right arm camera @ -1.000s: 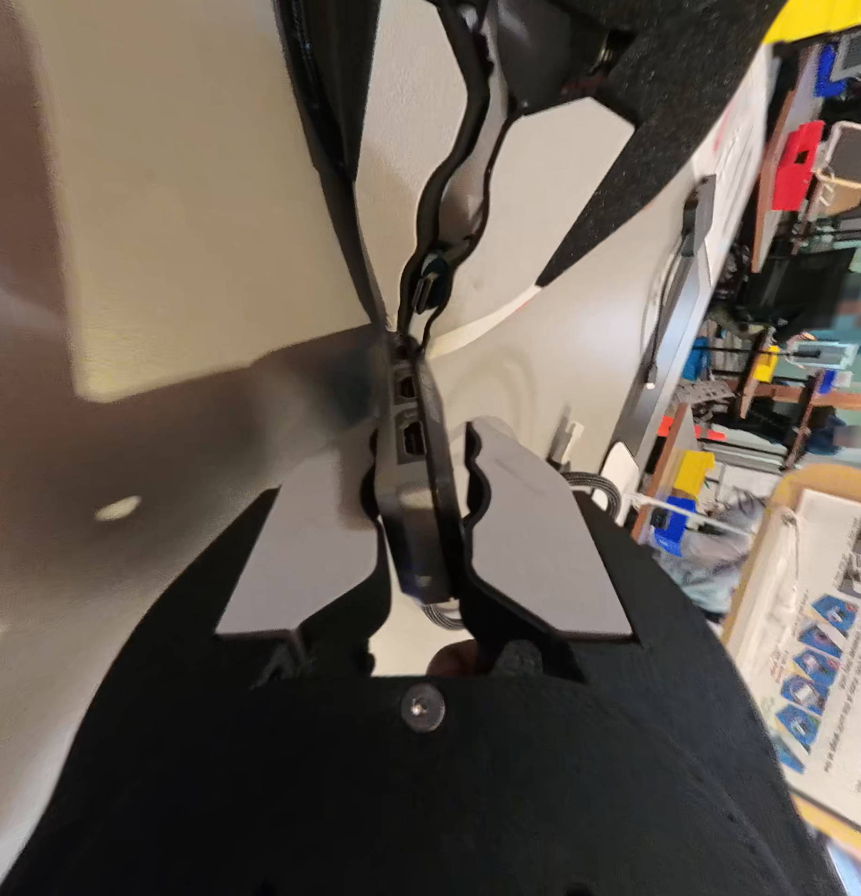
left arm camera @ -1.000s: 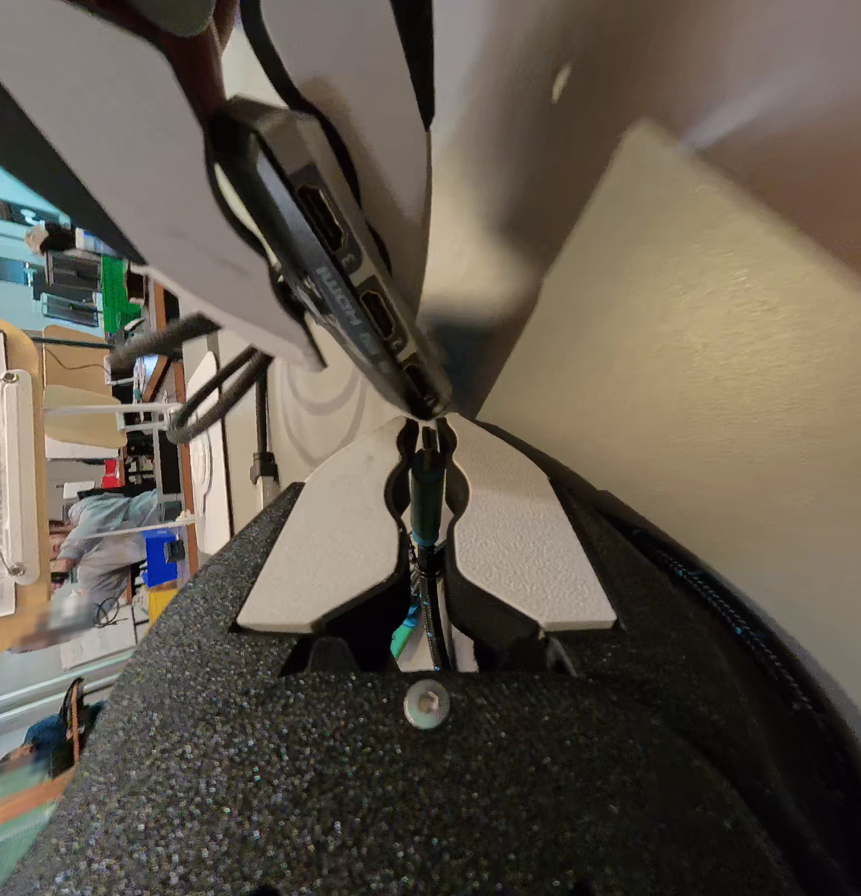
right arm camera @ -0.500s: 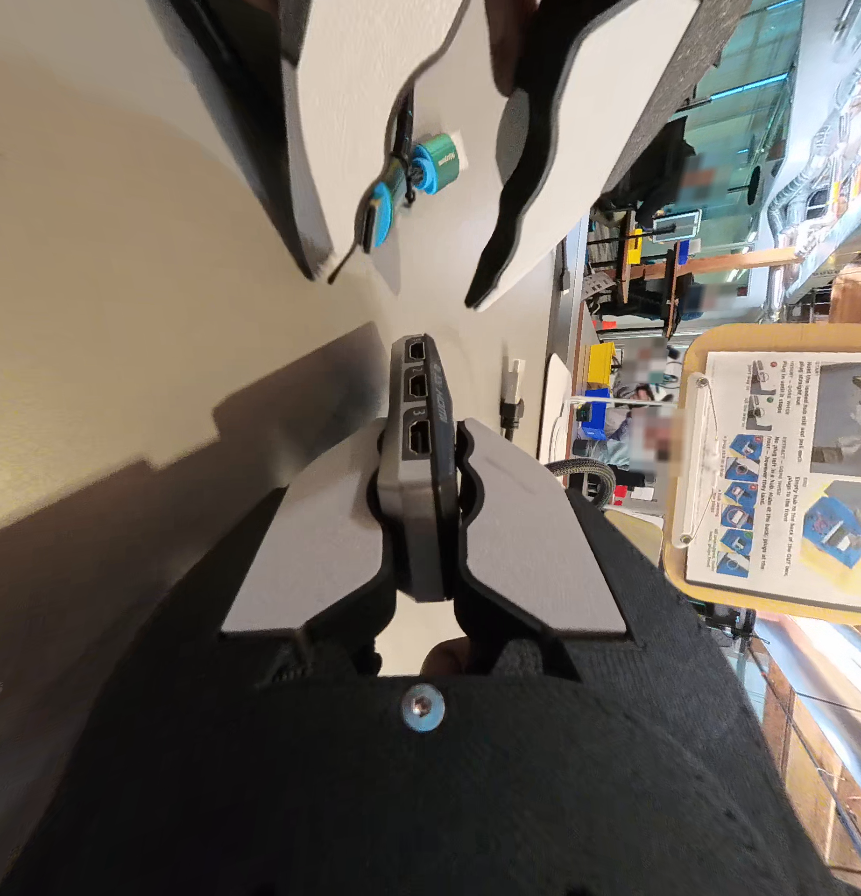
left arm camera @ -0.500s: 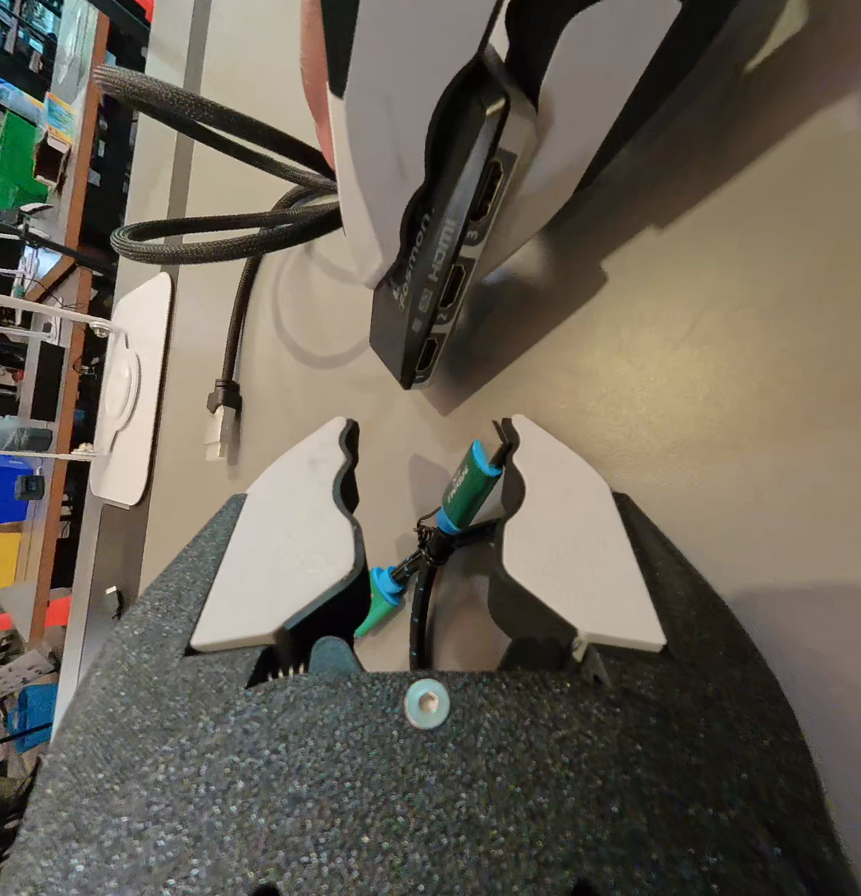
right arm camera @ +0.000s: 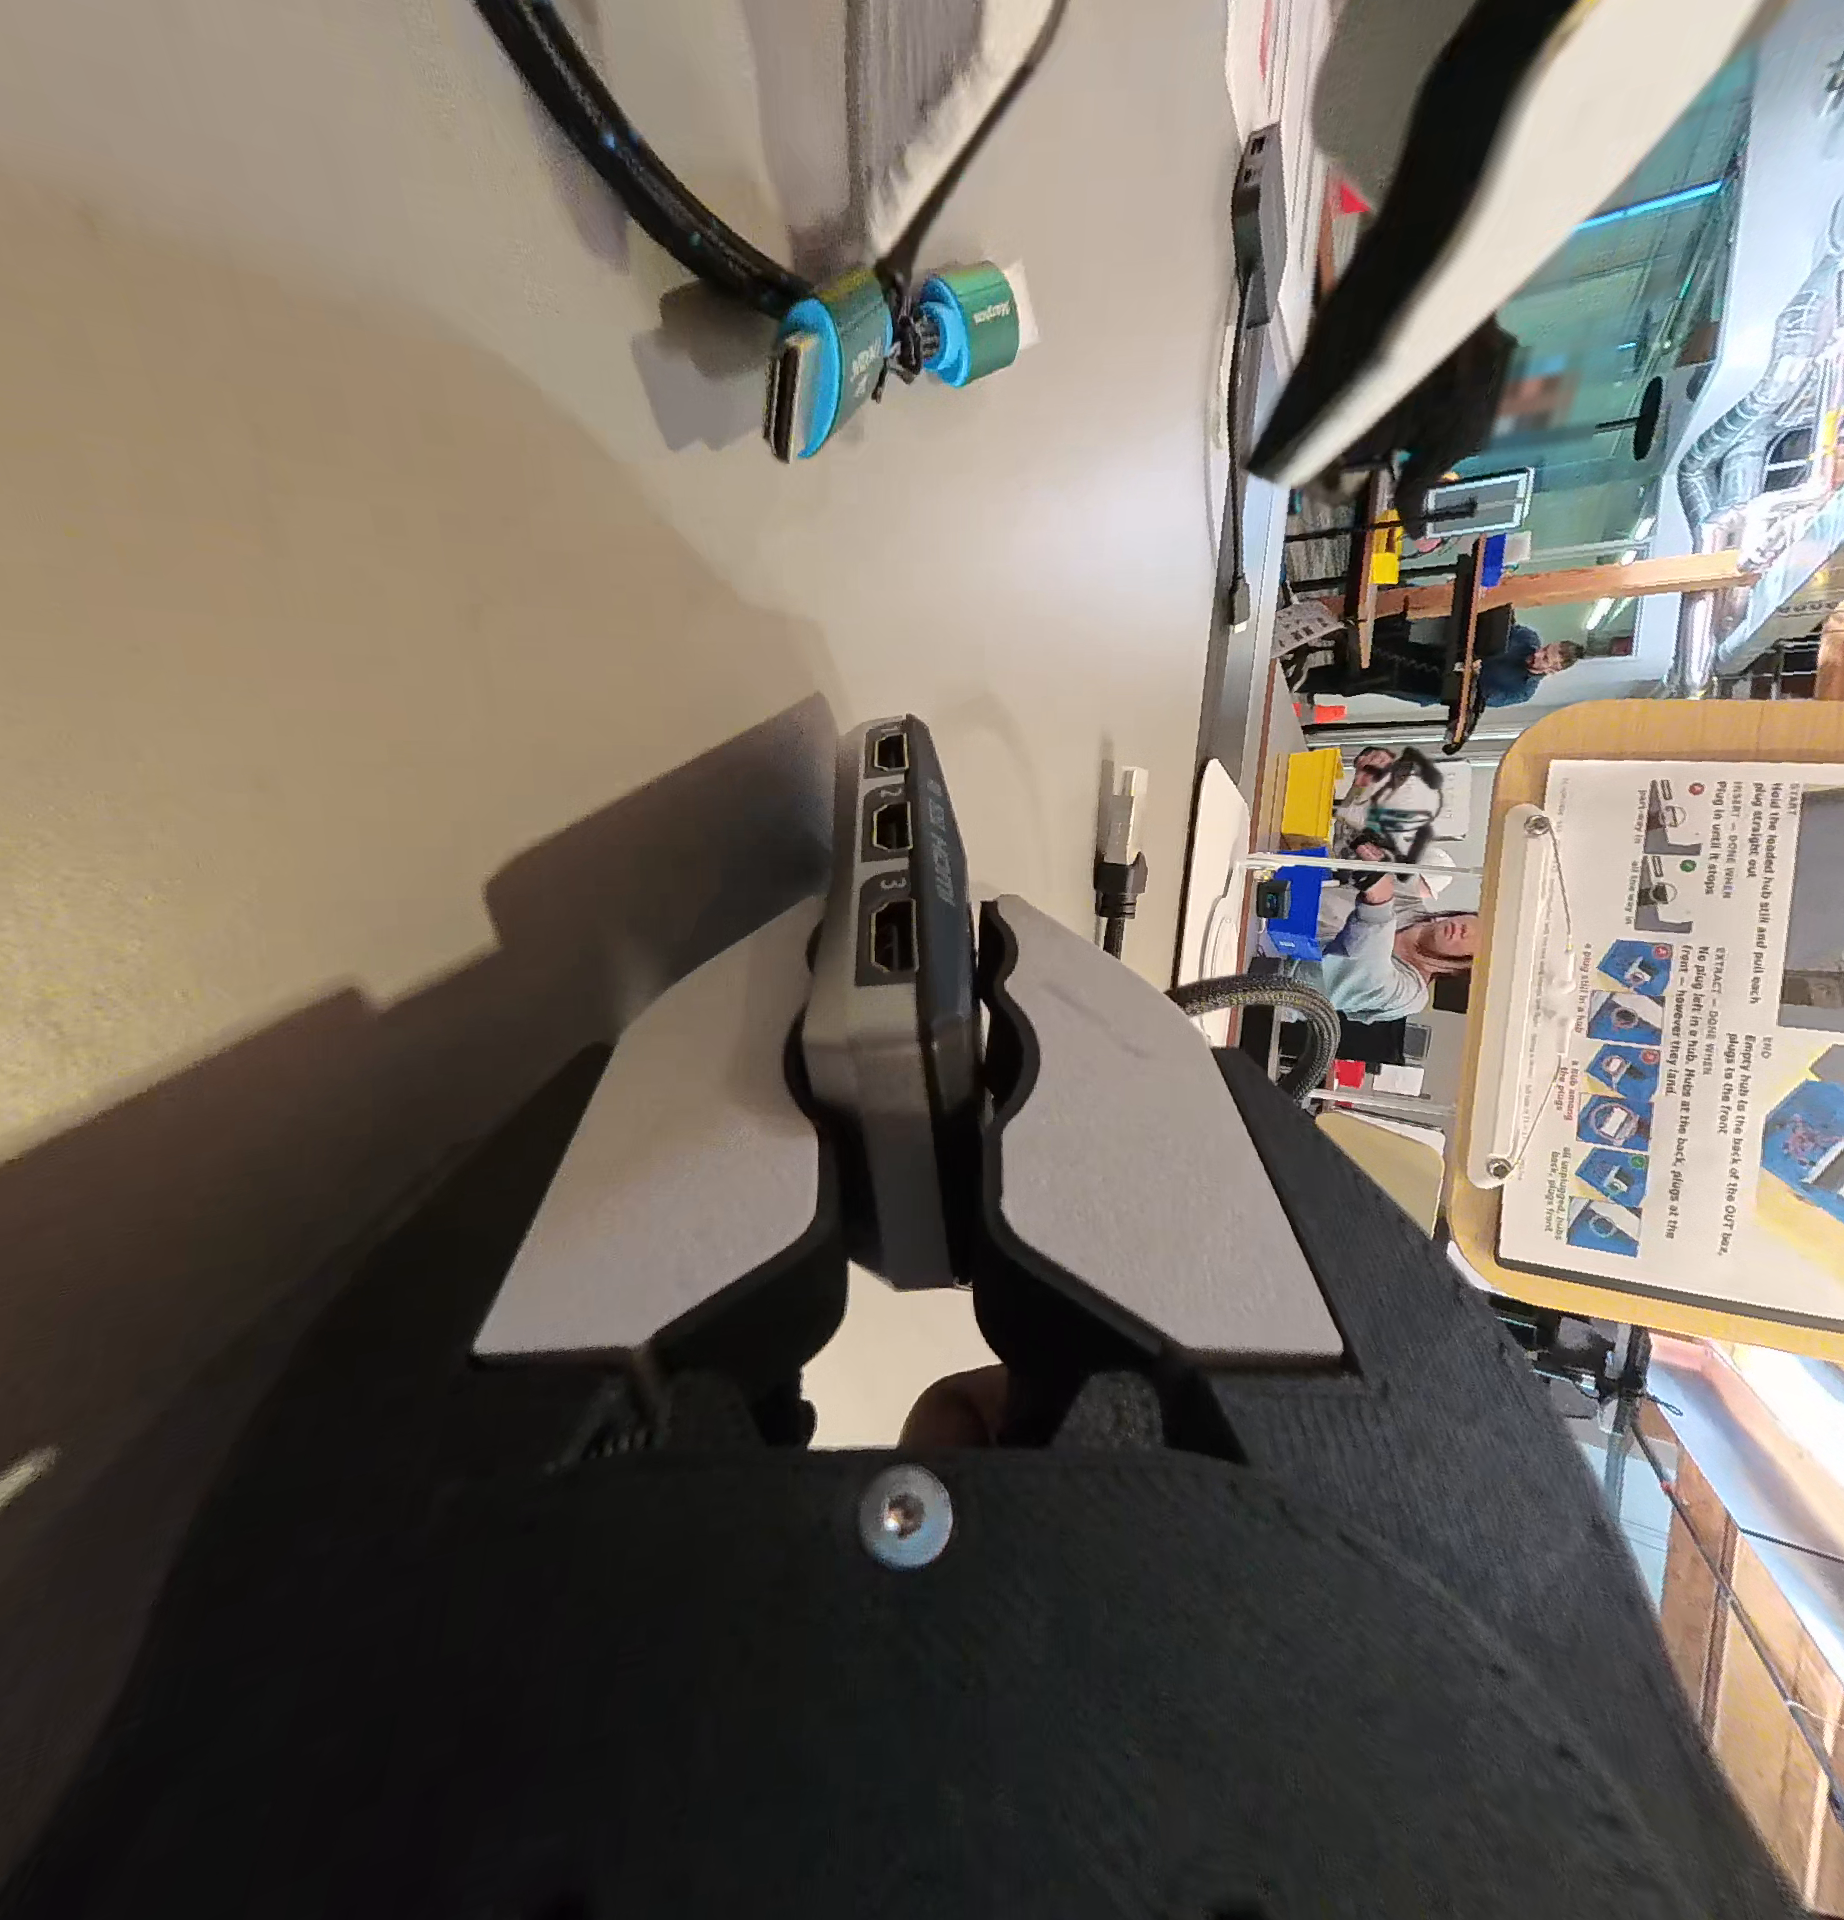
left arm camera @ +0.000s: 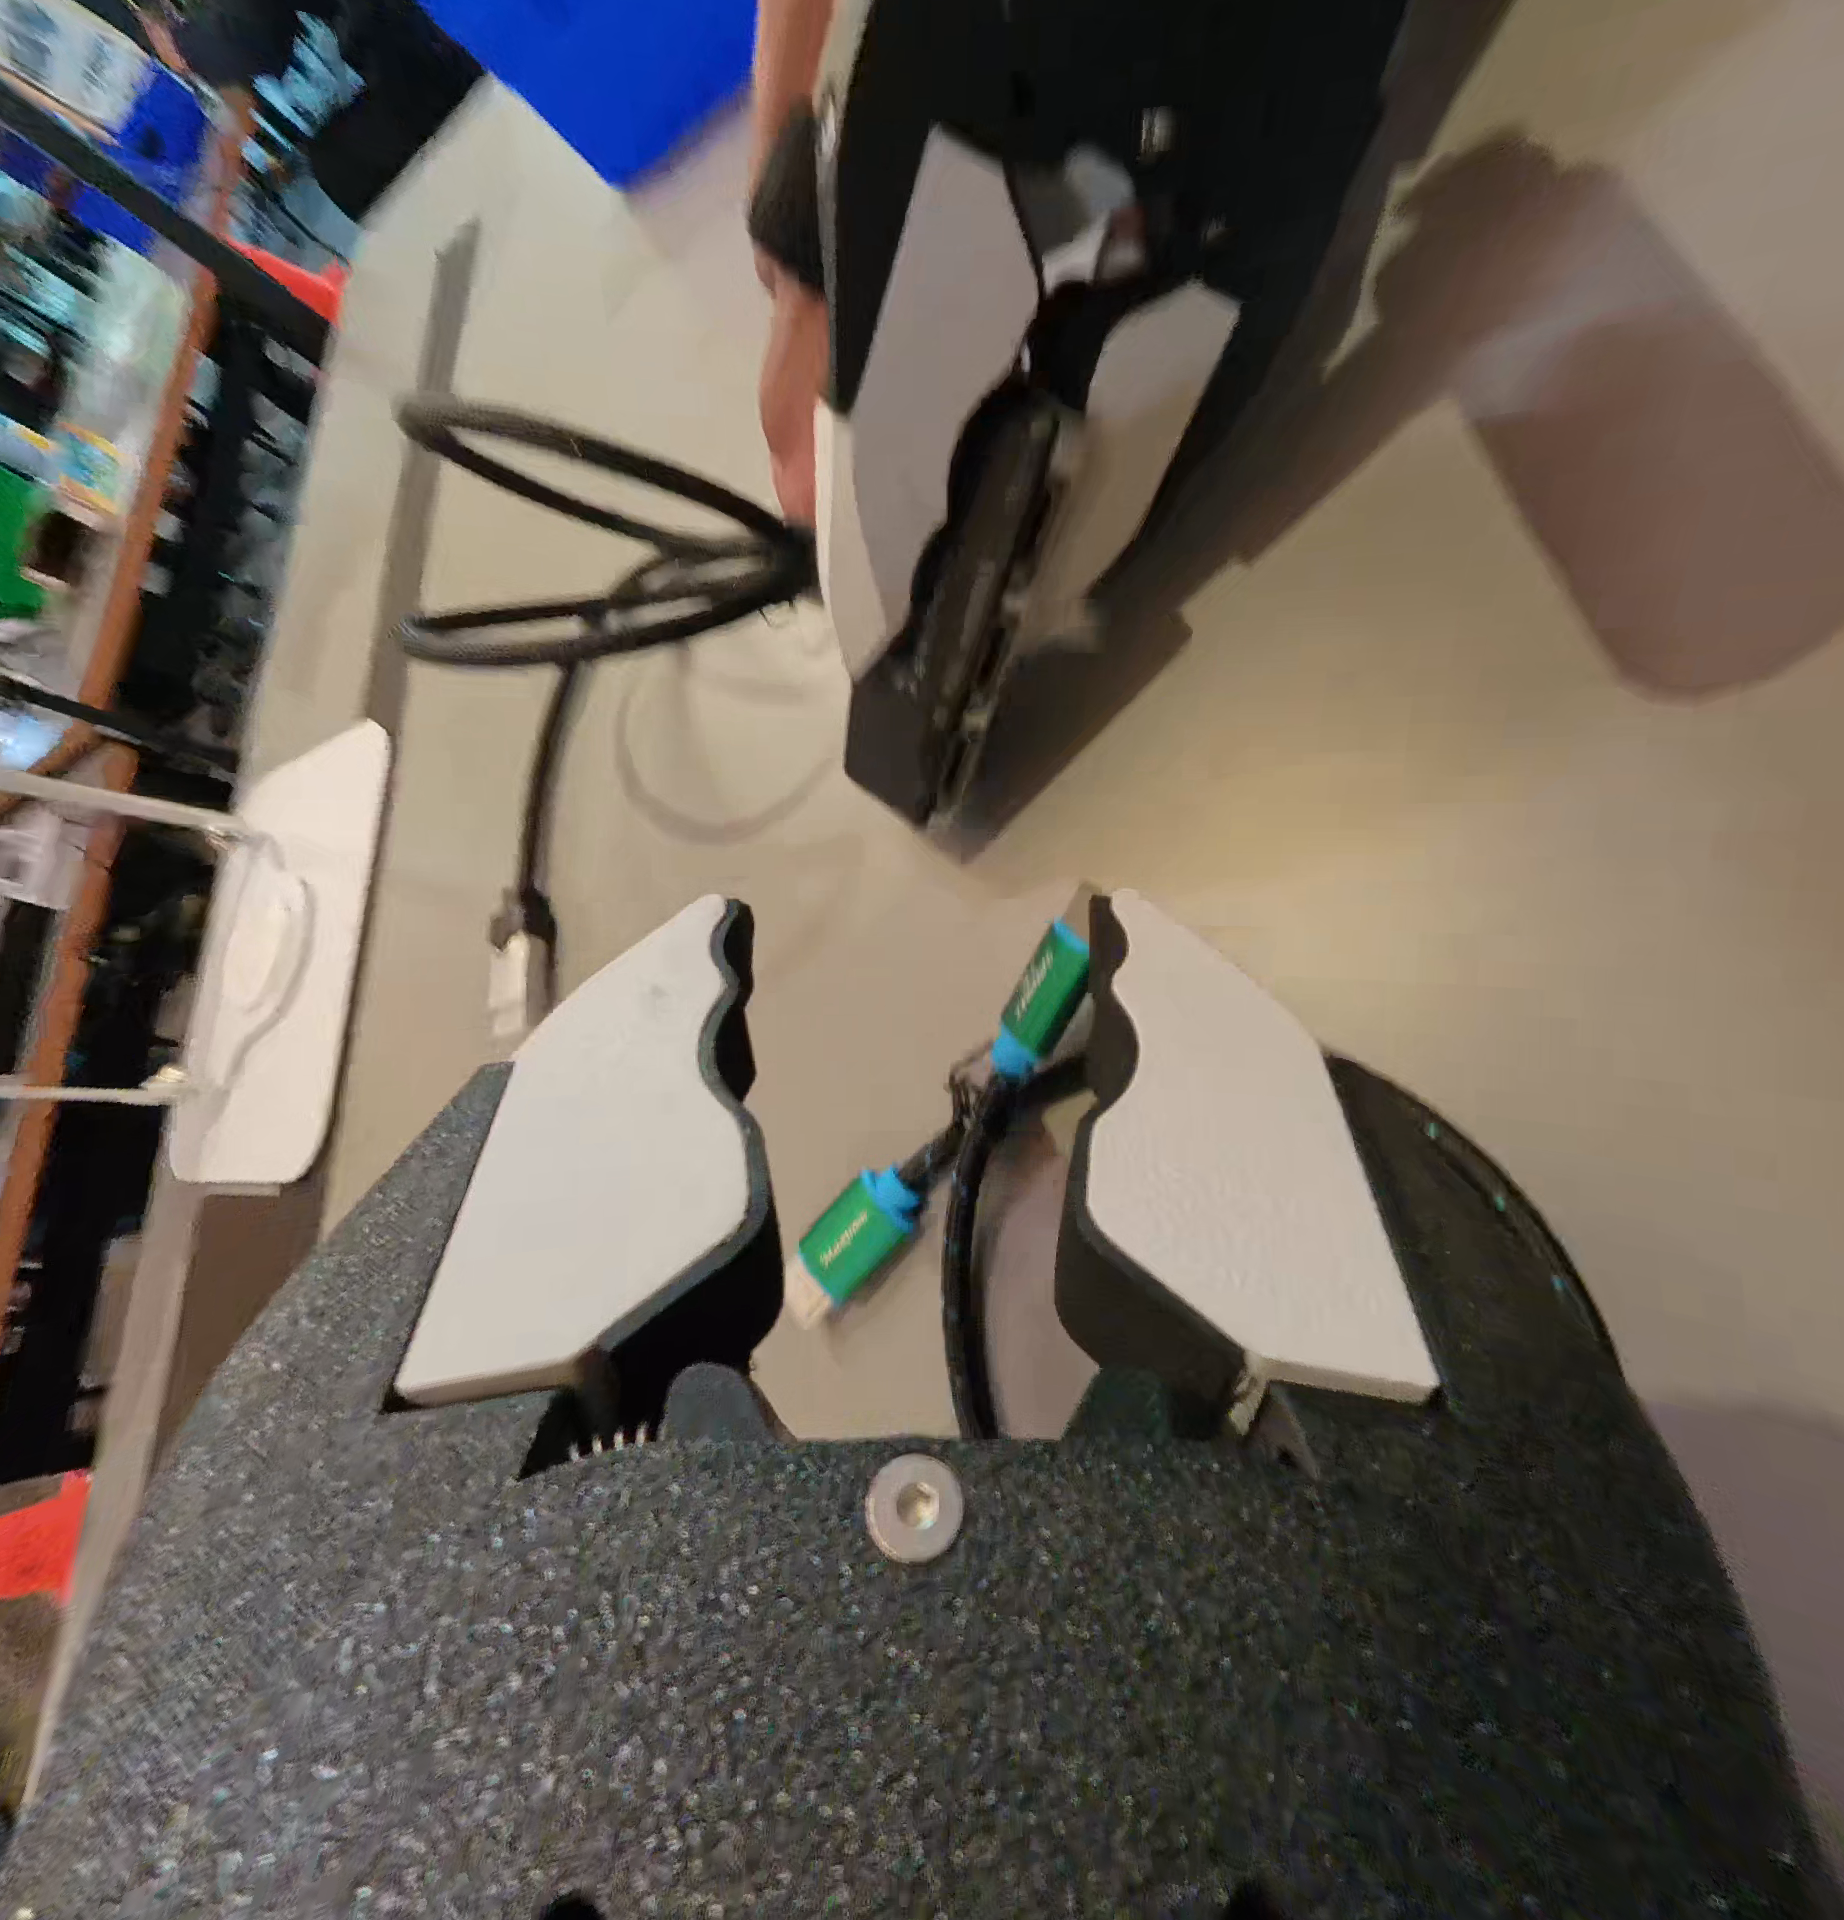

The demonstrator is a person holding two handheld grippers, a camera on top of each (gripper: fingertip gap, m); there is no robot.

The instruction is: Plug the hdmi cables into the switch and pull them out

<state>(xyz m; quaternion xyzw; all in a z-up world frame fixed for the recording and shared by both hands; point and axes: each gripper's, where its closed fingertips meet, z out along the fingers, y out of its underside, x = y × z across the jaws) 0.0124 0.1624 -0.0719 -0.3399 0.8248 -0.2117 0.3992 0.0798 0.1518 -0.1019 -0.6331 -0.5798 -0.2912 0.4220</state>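
The right gripper (right arm camera: pixel 892 997) squeezes a dark grey hub (right arm camera: pixel 902 987) with three empty ports, and both of its pads press on the hub's sides just above the pale table (right arm camera: pixel 274 520). The left gripper (left arm camera: pixel 918 925) is wide open and holds nothing; a green and blue plug (left arm camera: pixel 1043 987) lies on the table right beside its right finger (left arm camera: pixel 1209 1122), and a second green plug (left arm camera: pixel 856 1247) lies between the two fingers. A black braided cable (left arm camera: pixel 585 540) loops on the table behind the hub, near a white pad (left arm camera: pixel 274 966).
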